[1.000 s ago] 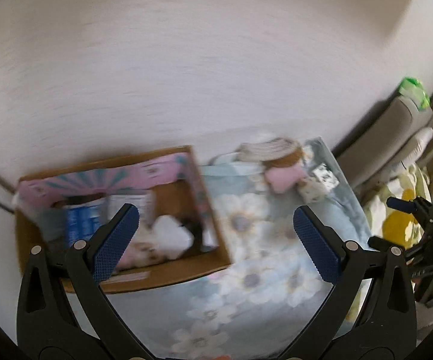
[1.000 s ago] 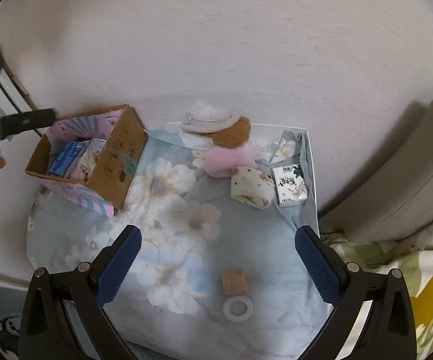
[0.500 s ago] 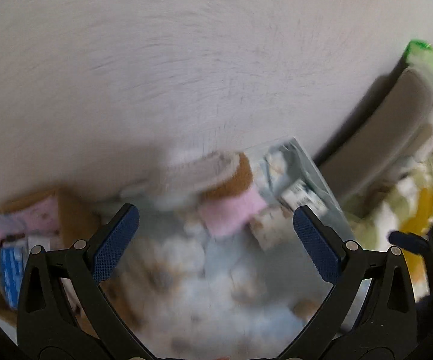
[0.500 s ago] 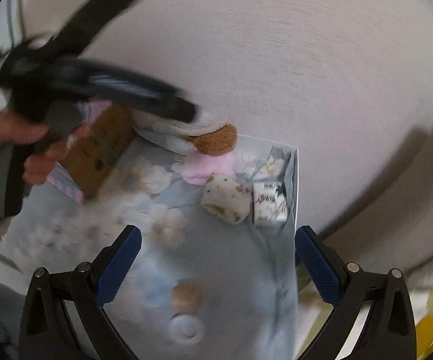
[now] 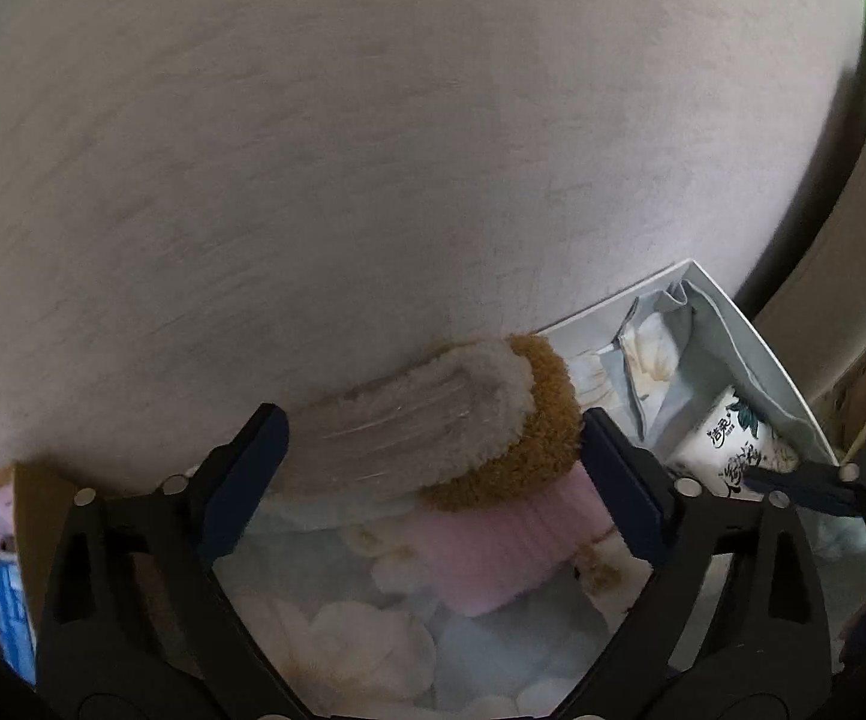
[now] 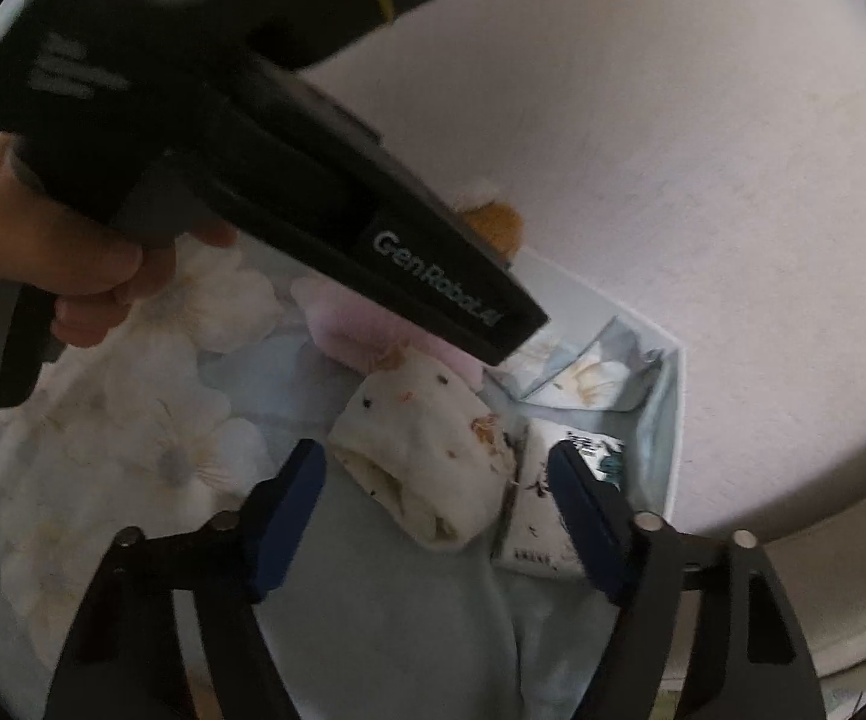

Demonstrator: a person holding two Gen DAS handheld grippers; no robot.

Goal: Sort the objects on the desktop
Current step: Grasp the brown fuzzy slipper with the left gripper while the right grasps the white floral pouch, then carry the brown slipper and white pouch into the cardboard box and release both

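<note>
Nearest in the right wrist view, the right gripper point(image 6: 439, 516) points steeply down with its jaws closing around a rolled cream cloth point(image 6: 427, 450) and a small tissue pack point(image 6: 559, 510) lying side by side at 12 o'clock; the pads are not yet pressing, so nothing is held. Beyond them, at 11 o'clock, the person's hand point(image 6: 55, 264) carries the other tool across the floral tablecloth point(image 6: 151, 420).

In the left wrist view, the left gripper point(image 5: 433, 480) stands wide, jaws just beginning to close, bracketing a fluffy brown-and-cream slipper point(image 5: 469, 420) with a pink soft item point(image 5: 493, 546) below it; no contact shows. At 9 o'clock sits the cardboard box point(image 5: 37, 516) with a few things already inside.

Judging by this, sorting is partly done: the slipper, pink item, cloth and tissue pack remain on the table, against the wall point(image 5: 373, 150).
</note>
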